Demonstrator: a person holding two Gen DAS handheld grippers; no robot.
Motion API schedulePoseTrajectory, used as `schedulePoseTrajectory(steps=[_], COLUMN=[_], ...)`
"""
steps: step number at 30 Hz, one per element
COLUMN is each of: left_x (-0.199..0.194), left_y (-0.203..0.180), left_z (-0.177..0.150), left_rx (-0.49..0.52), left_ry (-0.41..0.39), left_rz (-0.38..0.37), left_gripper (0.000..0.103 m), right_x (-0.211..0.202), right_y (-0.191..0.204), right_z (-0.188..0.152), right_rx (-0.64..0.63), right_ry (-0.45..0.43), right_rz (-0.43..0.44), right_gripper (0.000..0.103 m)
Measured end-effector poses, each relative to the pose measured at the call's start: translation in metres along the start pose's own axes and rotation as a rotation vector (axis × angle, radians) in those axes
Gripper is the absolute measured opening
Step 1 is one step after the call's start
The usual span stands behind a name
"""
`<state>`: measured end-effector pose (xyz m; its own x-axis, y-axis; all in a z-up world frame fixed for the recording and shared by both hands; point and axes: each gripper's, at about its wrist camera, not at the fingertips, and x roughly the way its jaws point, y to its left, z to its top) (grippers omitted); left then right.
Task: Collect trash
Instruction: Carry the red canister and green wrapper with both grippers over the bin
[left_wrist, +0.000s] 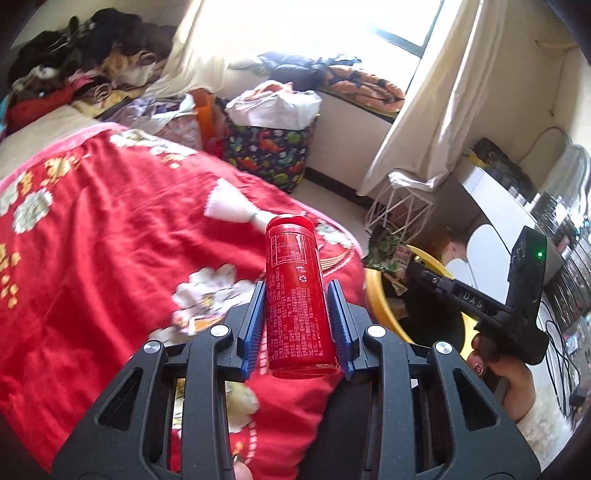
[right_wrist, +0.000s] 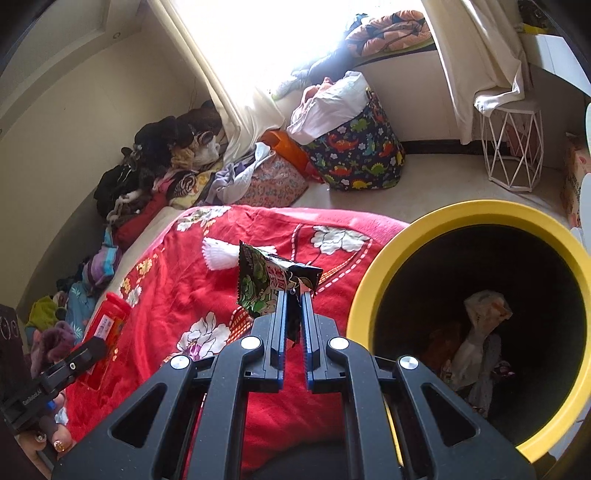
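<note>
A red drink can stands lifted above the red flowered blanket, and my left gripper is shut on it, blue pads against both sides. The same can shows at the left of the right wrist view. My right gripper is shut on a green and black snack wrapper, just left of the yellow bin. The bin holds crumpled wrappers and paper. A white tissue lies on the blanket beyond the wrapper.
A dinosaur-print basket stuffed with bags stands on the floor by the window. A white wire stool is under the curtain. Clothes are piled along the wall side of the bed. A desk stands right of the bin.
</note>
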<state>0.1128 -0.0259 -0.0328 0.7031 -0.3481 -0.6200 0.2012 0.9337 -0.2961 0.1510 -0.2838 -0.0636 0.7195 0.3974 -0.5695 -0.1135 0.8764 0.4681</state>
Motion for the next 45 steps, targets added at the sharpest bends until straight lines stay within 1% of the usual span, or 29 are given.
schedulePoseTrajectory(steps=[10,21,32,45], left_x=[0.019,0.037,0.052,0.083], left_y=[-0.046,-0.078,-0.106,-0.131], left_z=[0.007,0.006,0.008,-0.001], left_rx=[0.065,0.107,0.153,0.176], left_ry=[-0.005,0.015,0.031,0.1], left_rz=[-0.058,-0.107,-0.146,-0.209], left_gripper=[0.026,0.026,0.026,0.026], right_x=[-0.024,-0.048,-0.062,-0.072], right_y=[-0.03,-0.069,-0.1,-0.126], right_z=[0.004,0.005,0.004,0.003], right_rx=[0.054,0.128,0.189,0.245], right_ry=[-0.047,-0.095,-0.12,-0.141], right_rz=[-0.051,-0.136,-0.186,-0.247], right_gripper=[0.007,0.007,0.007,0.007])
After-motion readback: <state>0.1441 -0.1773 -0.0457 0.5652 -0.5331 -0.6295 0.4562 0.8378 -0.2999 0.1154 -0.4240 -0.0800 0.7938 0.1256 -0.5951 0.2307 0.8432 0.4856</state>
